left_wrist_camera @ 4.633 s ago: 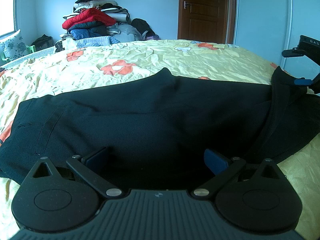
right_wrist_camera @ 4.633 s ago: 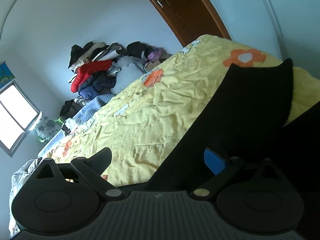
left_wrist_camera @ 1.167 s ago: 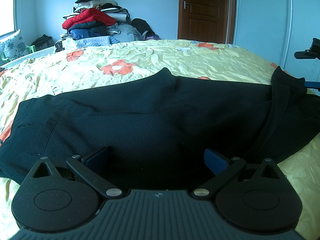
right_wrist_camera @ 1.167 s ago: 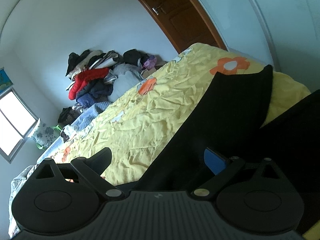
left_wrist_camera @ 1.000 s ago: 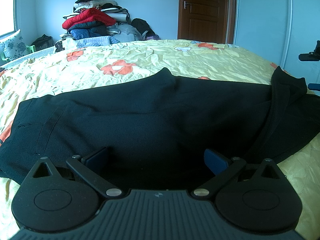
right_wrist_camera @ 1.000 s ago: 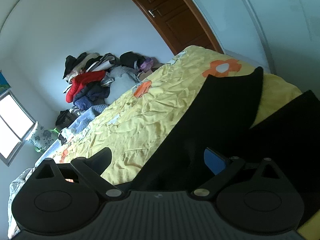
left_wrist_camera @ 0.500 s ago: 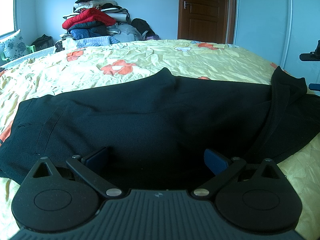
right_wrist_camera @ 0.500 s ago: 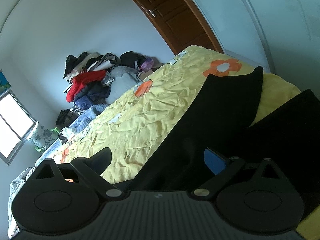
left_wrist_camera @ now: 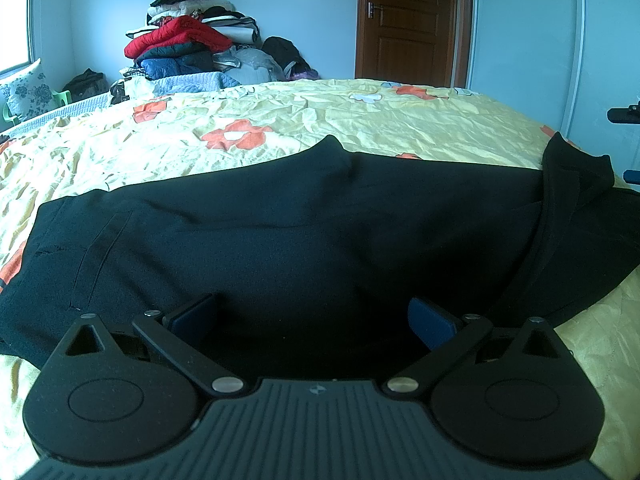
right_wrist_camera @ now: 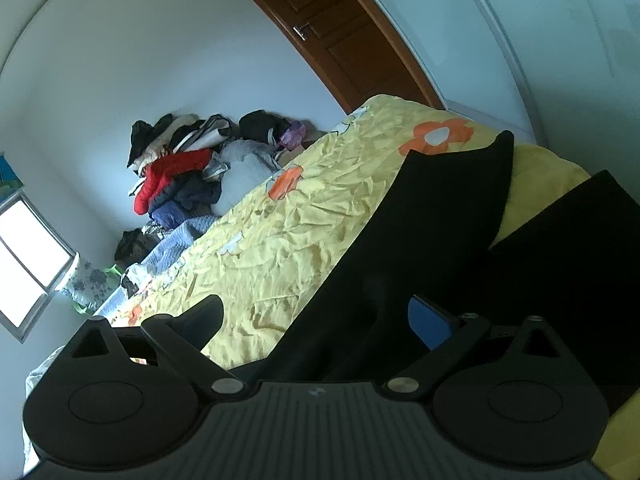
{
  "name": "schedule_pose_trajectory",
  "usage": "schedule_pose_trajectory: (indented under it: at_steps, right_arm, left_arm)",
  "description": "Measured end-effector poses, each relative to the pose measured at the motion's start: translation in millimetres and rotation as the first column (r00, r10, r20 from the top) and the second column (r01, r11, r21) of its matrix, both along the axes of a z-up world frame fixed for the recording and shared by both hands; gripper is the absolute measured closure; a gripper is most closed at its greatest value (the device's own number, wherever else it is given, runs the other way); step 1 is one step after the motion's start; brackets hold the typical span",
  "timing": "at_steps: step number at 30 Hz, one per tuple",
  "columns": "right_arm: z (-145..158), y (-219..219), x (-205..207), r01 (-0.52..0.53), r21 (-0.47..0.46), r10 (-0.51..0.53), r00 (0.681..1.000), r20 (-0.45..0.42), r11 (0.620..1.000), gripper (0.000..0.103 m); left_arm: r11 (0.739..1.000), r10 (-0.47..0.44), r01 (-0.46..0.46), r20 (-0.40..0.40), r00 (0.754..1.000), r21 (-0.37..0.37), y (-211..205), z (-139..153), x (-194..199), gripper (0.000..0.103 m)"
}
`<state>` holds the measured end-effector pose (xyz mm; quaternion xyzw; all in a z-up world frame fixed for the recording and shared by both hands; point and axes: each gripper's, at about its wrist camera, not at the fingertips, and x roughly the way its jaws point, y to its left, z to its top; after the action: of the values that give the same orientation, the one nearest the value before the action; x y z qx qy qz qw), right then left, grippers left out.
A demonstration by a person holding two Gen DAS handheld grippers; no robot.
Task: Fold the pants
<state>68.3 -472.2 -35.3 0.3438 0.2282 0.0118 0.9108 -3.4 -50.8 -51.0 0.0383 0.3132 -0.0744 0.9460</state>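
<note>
Since the earliest frame the right claw [right_wrist_camera: 316,316] has tilted and shifted, so a second dark panel of the black cloth pants [left_wrist_camera: 300,240] now fills its lower right view, while the left claw [left_wrist_camera: 314,314] has stayed put. Both claws stand wide open, holding nothing, with dark fabric lying between their blue-padded fingers [left_wrist_camera: 430,320]. The pants lie spread across the yellow flowered bedsheet [left_wrist_camera: 280,120] (one end doubled back at the right).
</note>
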Motion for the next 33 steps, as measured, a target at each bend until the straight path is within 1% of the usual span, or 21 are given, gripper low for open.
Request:
schedule_pose_trajectory:
  at_steps: [3, 7, 8, 9, 11, 12, 13, 15, 17, 18, 20, 21, 22, 24, 26, 27, 30, 31, 32, 33]
  right_arm:
    - [3, 1, -2, 0.011, -0.033, -0.01, 1.0, 0.008, 0.999, 0.003]
    - [8, 6, 0, 0.027, -0.161, -0.025, 1.0, 0.013, 0.987, 0.003]
    - [9, 4, 1, 0.038, -0.176, -0.035, 0.999, 0.016, 0.984, 0.003]
    - [9, 0, 3, 0.048, -0.168, -0.044, 0.999, 0.029, 0.985, 0.003]
    - [7, -13, 8, 0.061, -0.083, -0.056, 0.997, 0.061, 0.995, 0.003]
    - [6, -18, 15, 0.061, -0.044, -0.058, 0.997, 0.055, 0.997, 0.003]
    - [7, -20, 24, 0.054, -0.033, -0.053, 0.998, 0.039, 0.998, 0.003]
    - [13, -13, 47, 0.034, -0.105, -0.035, 0.999, -0.006, 0.994, 0.003]
    - [18, -5, 75, 0.038, -0.173, -0.054, 0.995, -0.088, 0.984, 0.003]
    - [20, -1, 90, 0.054, -0.2, -0.081, 0.988, -0.131, 0.978, 0.003]
    - [21, 2, 114, 0.091, -0.258, -0.143, 0.971, -0.194, 0.962, 0.003]
    - [20, 3, 126, 0.098, -0.289, -0.171, 0.956, -0.237, 0.952, 0.003]
    - [17, 3, 139, 0.096, -0.317, -0.19, 0.94, -0.282, 0.943, 0.003]
    - [11, 2, 157, 0.092, -0.352, -0.211, 0.924, -0.319, 0.932, 0.003]
    - [4, 5, 176, 0.084, -0.402, -0.243, 0.9, -0.363, 0.912, 0.003]
    - [2, 7, 184, 0.067, -0.428, -0.245, 0.894, -0.376, 0.901, 0.003]
    - [-5, 14, 204, 0.046, -0.529, -0.298, 0.865, -0.402, 0.847, 0.004]
    - [-7, 16, 210, 0.031, -0.56, -0.306, 0.861, -0.406, 0.828, 0.004]
    - [-8, 19, 213, 0.01, -0.577, -0.296, 0.866, -0.403, 0.817, 0.005]
    - [-9, 20, 215, -0.008, -0.582, -0.281, 0.87, -0.405, 0.813, 0.018]
  left_arm:
    - [1.0, 0.0, 0.0, 0.0, 1.0, 0.001, 0, 0, 0, 0.0]
    - [1.0, 0.0, 0.0, 0.001, 1.0, 0.003, 0, 0, 0, 0.0]
    - [1.0, 0.001, -0.001, 0.001, 1.0, 0.005, 0, 0, -1, 0.0]
    - [1.0, 0.001, -0.001, 0.001, 1.0, 0.004, 0, 0, -1, 0.0]
    - [1.0, 0.001, -0.001, 0.001, 1.0, 0.005, 0, 0, -1, 0.0]
    - [1.0, 0.002, -0.002, 0.001, 1.0, 0.007, 0, 0, -1, 0.0]
    - [1.0, -0.001, 0.001, 0.001, 1.0, 0.009, 0, 0, -2, 0.0]
    - [1.0, -0.005, 0.005, -0.01, 1.0, 0.005, 2, 2, -2, 0.0]
    - [1.0, -0.024, 0.024, -0.036, 0.999, 0.015, 2, 5, 2, 0.0]
    - [1.0, -0.021, 0.021, -0.045, 0.999, 0.002, 4, 7, 3, 0.002]
    - [0.998, 0.017, -0.017, -0.011, 1.0, -0.061, 11, 11, -1, 0.005]
    - [0.996, 0.028, -0.027, 0.005, 1.0, -0.089, 14, 13, -2, 0.004]
    - [0.995, 0.022, -0.021, 0.01, 1.0, -0.098, 15, 15, -2, 0.004]
    - [0.996, 0.005, -0.004, 0.013, 1.0, -0.084, 13, 17, 0, 0.004]
    - [0.999, -0.005, 0.006, 0.025, 1.0, -0.053, 8, 18, 1, 0.004]
    - [0.999, -0.02, 0.021, 0.026, 0.999, -0.042, 6, 18, 1, 0.004]
    - [0.996, -0.087, 0.088, 0.026, 0.996, -0.033, -3, 18, 1, 0.003]
    - [0.994, -0.102, 0.103, 0.024, 0.994, -0.03, -4, 17, 2, 0.003]
    - [0.993, -0.112, 0.112, 0.023, 0.993, -0.025, -6, 16, 2, 0.003]
    - [0.993, -0.119, 0.119, 0.026, 0.993, -0.021, -7, 16, 2, 0.003]
